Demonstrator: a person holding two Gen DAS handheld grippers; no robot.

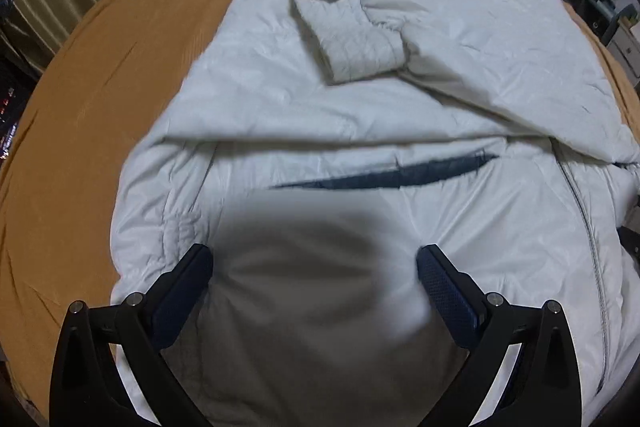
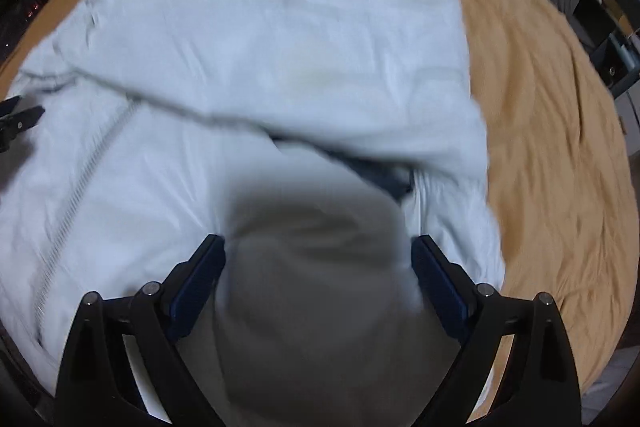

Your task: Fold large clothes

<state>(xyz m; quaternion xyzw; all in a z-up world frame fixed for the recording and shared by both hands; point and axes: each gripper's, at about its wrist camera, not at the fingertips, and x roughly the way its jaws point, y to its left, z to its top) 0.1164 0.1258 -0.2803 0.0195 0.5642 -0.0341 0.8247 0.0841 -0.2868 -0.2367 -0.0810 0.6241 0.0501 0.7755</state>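
The left gripper (image 1: pixel 316 263) has its fingers spread wide, a blurred bunch of the white jacket (image 1: pixel 400 75) bulging up between the pads and seemingly touching both — whether it is truly gripped I cannot tell. The right gripper (image 2: pixel 318 253) shows the same: wide jaws, jacket fabric filling the gap. Beyond the fingers the jacket fills mid-frame on the tan bedspread (image 1: pixel 100 99) — a cuffed sleeve (image 1: pixel 348 31) folded across it at upper centre.

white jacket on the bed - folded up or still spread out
Partly folded. The white jacket has a sleeve laid across its body and a panel doubled over, but it covers much of the bed.
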